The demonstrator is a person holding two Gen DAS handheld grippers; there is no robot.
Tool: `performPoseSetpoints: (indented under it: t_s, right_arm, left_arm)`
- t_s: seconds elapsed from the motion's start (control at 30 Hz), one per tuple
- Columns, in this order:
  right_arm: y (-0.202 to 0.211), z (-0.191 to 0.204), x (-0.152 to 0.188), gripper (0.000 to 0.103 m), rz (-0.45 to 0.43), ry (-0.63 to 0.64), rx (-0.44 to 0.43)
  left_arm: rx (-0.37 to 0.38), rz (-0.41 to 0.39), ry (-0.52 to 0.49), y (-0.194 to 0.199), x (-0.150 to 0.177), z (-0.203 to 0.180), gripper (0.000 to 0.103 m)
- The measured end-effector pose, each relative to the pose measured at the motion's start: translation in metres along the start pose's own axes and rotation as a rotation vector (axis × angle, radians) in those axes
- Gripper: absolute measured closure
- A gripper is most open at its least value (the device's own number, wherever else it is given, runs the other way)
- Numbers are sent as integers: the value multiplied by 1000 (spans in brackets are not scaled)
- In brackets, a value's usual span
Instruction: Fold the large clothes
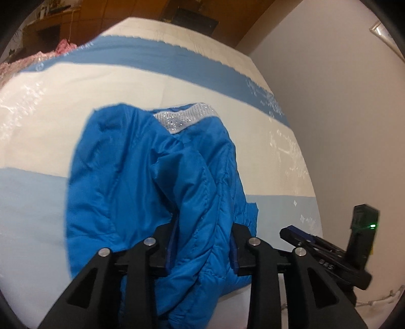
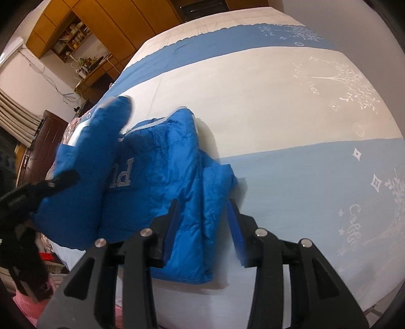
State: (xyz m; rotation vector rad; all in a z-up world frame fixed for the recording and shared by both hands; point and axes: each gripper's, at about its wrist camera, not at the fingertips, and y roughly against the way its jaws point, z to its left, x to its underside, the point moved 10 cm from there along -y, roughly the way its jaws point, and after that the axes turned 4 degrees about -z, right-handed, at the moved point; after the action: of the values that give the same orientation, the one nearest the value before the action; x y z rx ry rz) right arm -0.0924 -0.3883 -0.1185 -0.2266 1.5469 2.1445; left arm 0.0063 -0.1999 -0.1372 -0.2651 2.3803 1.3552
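Blue jacket [image 1: 141,182]: quilted synthetic cloth, slight sheen, stitched seams; collar band [image 1: 184,119] silver-grey w/ sparkly dots; glittery lettering [image 2: 121,177] on chest. Bedsheet [image 1: 202,86]: matt woven cloth, smooth, blue/cream bands w/ white printed motifs. Left gripper [image 1: 202,243] & right gripper [image 2: 202,232]: matt black plastic, shiny metal rivets, blue pads. Cabinets [image 2: 114,20]: wood, semi-gloss. Wall [image 1: 341,101]: matt paint.

Soft indoor light, strong fisheye edge warp w/ dark vignette — slight motion blur.
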Motion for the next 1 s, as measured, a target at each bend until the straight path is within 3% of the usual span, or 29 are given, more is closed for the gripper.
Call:
performPoseSetpoints:
  t_s: [0.2,0.47,0.6,0.73,0.87,1.0]
  right_arm:
    - [-13,-4,4,63,39,19,-13]
    - [-29,1,7,63,81,32,-34]
    - [-32,10,2,62,92,51,-29]
    - [-29,21,-6,55,88,90,7]
    - [-21,31,-12,47,73,131,61]
    - [-12,44,-18,36,55,158,93]
  left_arm:
    - [21,55,11,-45,28,1,64]
    - [28,62,6,-61,46,10,60]
    - [53,63,-16,-43,43,1,59]
    - [70,54,-24,-13,37,-15,57]
    - [151,22,-35,33,30,-32,56]
    - [75,-63,-53,66,11,-13,55]
